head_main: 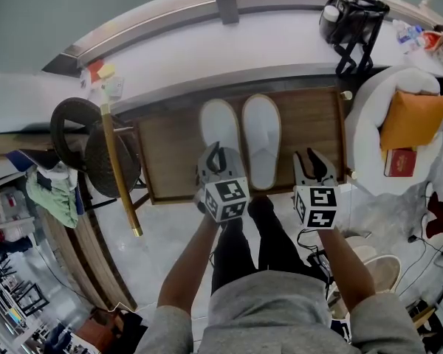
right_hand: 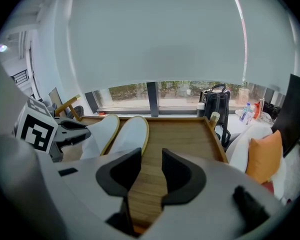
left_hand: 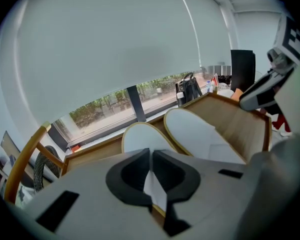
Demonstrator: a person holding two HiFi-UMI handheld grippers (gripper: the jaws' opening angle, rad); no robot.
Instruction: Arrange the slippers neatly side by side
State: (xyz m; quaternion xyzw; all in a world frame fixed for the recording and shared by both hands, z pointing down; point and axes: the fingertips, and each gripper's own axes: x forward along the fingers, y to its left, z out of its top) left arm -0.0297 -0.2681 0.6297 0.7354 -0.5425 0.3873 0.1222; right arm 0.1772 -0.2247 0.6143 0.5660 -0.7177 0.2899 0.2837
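- Two white slippers, head view: the left slipper [head_main: 218, 124] and the right slipper [head_main: 261, 135] lie side by side, just about touching, toes toward the window, on a wooden tray [head_main: 317, 124]. The left gripper [head_main: 216, 155] sits at the heel end of the left slipper. The right gripper [head_main: 314, 162] hangs over bare wood, well apart from either slipper.
- Left gripper view: jaws pressed together on a thin white fold, apparently the rear edge of the left slipper [left_hand: 140, 139]. The right slipper [left_hand: 195, 131] lies beside it, its heel end a little nearer the camera.
- Right gripper view: jaws spread, with only tray boards between them and nothing held. Both slippers lie to the left, the right slipper [right_hand: 131, 134] being the nearer.
- Handling, as a judgement: thin, hotel-type cloth slippers, light, soft and floppy. The sole probably bends if lifted by one end, so sliding is better than lifting. On smooth wood they should slide easily and may overshoot.
- Hold, as a judgement: pinch the heel rim or the edge of the upper, where the fabric folds flat between the pads. A grip on the flat sole would likely slip.
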